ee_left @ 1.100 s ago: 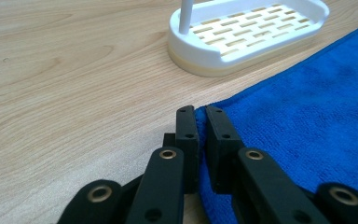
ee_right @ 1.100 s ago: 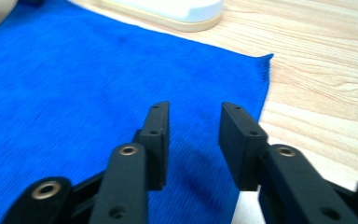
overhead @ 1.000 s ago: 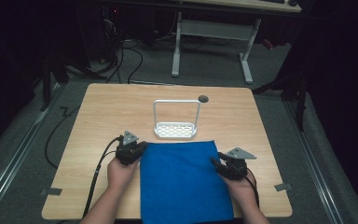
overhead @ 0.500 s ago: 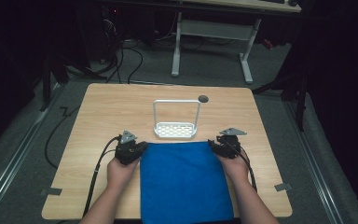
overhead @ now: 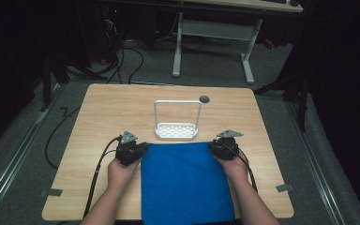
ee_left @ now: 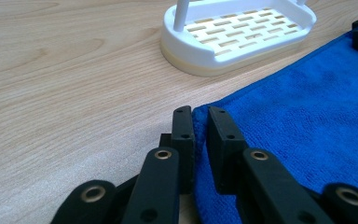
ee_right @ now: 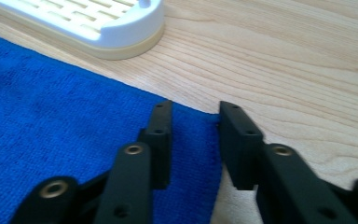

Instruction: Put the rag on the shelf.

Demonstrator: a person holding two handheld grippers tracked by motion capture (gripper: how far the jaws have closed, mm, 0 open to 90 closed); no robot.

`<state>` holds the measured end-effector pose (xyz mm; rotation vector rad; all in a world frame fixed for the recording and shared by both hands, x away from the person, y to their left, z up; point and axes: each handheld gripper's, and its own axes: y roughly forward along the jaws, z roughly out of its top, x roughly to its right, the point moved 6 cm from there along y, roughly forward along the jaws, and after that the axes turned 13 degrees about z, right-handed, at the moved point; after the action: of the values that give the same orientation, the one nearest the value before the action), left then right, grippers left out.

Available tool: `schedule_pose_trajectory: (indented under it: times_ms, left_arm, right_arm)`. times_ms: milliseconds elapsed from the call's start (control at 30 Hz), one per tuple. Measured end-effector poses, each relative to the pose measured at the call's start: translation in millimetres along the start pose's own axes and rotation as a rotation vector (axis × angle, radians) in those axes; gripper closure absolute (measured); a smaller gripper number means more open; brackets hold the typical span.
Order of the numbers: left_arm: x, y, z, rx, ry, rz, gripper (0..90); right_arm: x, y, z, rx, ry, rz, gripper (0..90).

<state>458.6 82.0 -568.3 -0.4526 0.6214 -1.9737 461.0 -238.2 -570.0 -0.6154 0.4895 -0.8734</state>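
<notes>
In the high view, the blue towel [overhead: 183, 183] lies flat on the near half of the wooden table [overhead: 122, 108], its far edge just short of the white rack [overhead: 177, 130]. My left gripper [overhead: 143, 148] sits at the towel's far left corner, where it was a second ago. My right gripper [overhead: 212, 146] is now at the far right corner; a second ago it was farther down the towel's right edge, nearer to me, and it has since moved up to the corner. In the left gripper view, my left gripper [ee_left: 200, 122] has its jaws drawn close together with the towel's corner edge [ee_left: 198, 140] pinched between them; the towel [ee_left: 307, 112] spreads to the right and the rack [ee_left: 240, 32] stands just beyond it on bare wood. In the right gripper view, my right gripper [ee_right: 193, 119] straddles the towel's corner [ee_right: 191, 140]; its jaws have just been closing, a visible gap remains between them, one jaw rests over the cloth, the other at its edge, and the pads do not yet press. The rack [ee_right: 102, 23] lies close behind the towel's edge.
</notes>
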Motion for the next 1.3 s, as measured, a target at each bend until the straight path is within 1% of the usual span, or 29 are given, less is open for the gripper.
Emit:
schedule_pose_trajectory:
  times_ms: [33, 67, 100, 233, 267, 300, 333, 367, 400, 467, 500, 533, 567, 600, 667, 700, 733, 767, 800, 867, 967, 1000, 1033, 1100, 1200, 1233, 1267, 1300]
  left_arm:
    - [0.0, 0.0, 0.0, 0.0, 0.0, 0.0, 81.7]
    - [0.1, 0.0, -0.1, -0.001, 0.0, -0.003, 81.9]
    - [0.0, 0.0, -0.1, -0.002, -0.001, -0.005, 82.2]
    - [0.5, -0.4, -0.3, -0.003, 0.002, -0.012, 84.6]
    - [0.7, -0.8, -0.4, 0.0, 0.01, -0.017, 86.6]
    - [0.9, -1.9, 0.2, 0.007, 0.019, -0.017, 86.9]
    - [0.9, -3.0, 0.9, 0.013, 0.021, -0.018, 87.2]
    - [0.9, -3.0, 0.9, 0.013, 0.021, -0.018, 87.5]
    - [0.5, -6.3, 3.3, 0.029, 0.015, -0.02, 87.7]
    - [0.8, -10.7, 6.0, 0.05, 0.011, -0.015, 87.8]
    - [0.8, -10.7, 6.0, 0.05, 0.011, -0.015, 87.8]
    - [2.3, -18.0, 10.5, 0.084, 0.011, -0.006, 87.9]
    - [3.6, -23.3, 13.3, 0.108, 0.004, -0.003, 87.9]
    - [3.6, -23.3, 13.3, 0.108, 0.004, -0.003, 87.9]
    - [5.6, -33.2, 16.6, 0.152, -0.015, 0.004, 87.9]
    - [6.2, -35.8, 16.8, 0.161, -0.02, 0.008, 87.9]
    - [7.4, -41.4, 17.1, 0.187, -0.027, 0.024, 87.9]
    - [7.4, -41.4, 17.1, 0.187, -0.027, 0.024, 87.8]
    - [7.4, -45.2, 18.3, 0.203, -0.038, 0.03, 87.8]
    - [7.2, -50.6, 22.0, 0.235, -0.055, 0.03, 87.9]
    - [8.1, -57.9, 27.2, 0.272, -0.066, 0.025, 87.9]
    - [8.2, -61.5, 28.8, 0.282, -0.071, 0.022, 87.9]
    - [8.2, -61.5, 28.8, 0.282, -0.071, 0.022, 87.9]
    - [9.1, -69.5, 33.3, 0.311, -0.063, 0.026, 88.0]
    - [9.2, -77.0, 38.6, 0.34, -0.066, 0.025, 88.0]
    - [9.2, -77.0, 38.6, 0.34, -0.066, 0.025, 88.1]
    - [9.3, -82.3, 42.2, 0.362, -0.07, 0.024, 88.1]
    - [9.3, -82.3, 42.2, 0.362, -0.07, 0.024, 88.1]
  right_arm:
    - [0.0, 0.0, 0.0, 0.0, 0.0, 0.0, 72.9]
    - [-3.3, 0.5, 0.1, -0.004, -0.005, 0.015, 83.8]
    - [-3.9, 0.7, 0.1, -0.004, -0.006, 0.02, 86.1]
    - [-5.5, 1.1, 0.1, -0.005, -0.01, 0.019, 88.0]
    - [-6.5, -2.4, 2.0, 0.014, -0.036, 0.005, 88.1]
    - [-8.1, -4.8, 3.3, 0.032, -0.035, 0.009, 88.1]
    - [-10.5, -9.9, 5.6, 0.062, -0.034, 0.015, 88.1]
    - [-10.5, -9.9, 5.6, 0.062, -0.034, 0.015, 88.1]
    - [-15.6, -20.3, 8.9, 0.121, -0.035, 0.021, 88.1]
    - [-22.5, -30.8, 10.7, 0.173, -0.051, 0.018, 88.1]
    - [-24.8, -34.5, 11.1, 0.188, -0.063, 0.015, 88.1]
    - [-27.9, -40.4, 11.9, 0.215, -0.078, 0.01, 88.1]
    - [-29.4, -43.6, 12.6, 0.231, -0.081, 0.007, 88.1]
    - [-29.4, -43.6, 12.6, 0.231, -0.081, 0.007, 88.1]
    - [-33.5, -50.8, 14.3, 0.255, -0.097, 0.011, 88.1]
    - [-35.3, -57.9, 14.2, 0.285, -0.097, 0.007, 88.1]
    - [-35.0, -61.2, 14.3, 0.301, -0.095, 0.012, 88.1]
    - [-35.0, -61.2, 14.3, 0.301, -0.095, 0.012, 88.1]
    - [-34.7, -66.3, 14.7, 0.326, -0.087, 0.016, 88.1]
    - [-35.4, -69.7, 15.7, 0.339, -0.088, 0.017, 88.1]
    - [-37.0, -76.1, 18.9, 0.37, -0.078, 0.022, 88.1]
    - [-38.0, -77.9, 19.7, 0.378, -0.076, 0.026, 88.1]
    - [-38.0, -77.9, 19.7, 0.378, -0.076, 0.026, 88.1]
    - [-44.0, -84.9, 23.8, 0.401, -0.098, 0.022, 88.1]
    - [-49.4, -91.6, 27.7, 0.427, -0.104, 0.025, 88.1]
    - [-49.4, -91.6, 27.7, 0.427, -0.104, 0.025, 88.1]
    - [-54.4, -98.1, 31.3, 0.449, -0.12, 0.025, 88.2]
    - [-54.4, -98.1, 31.3, 0.449, -0.12, 0.025, 88.2]
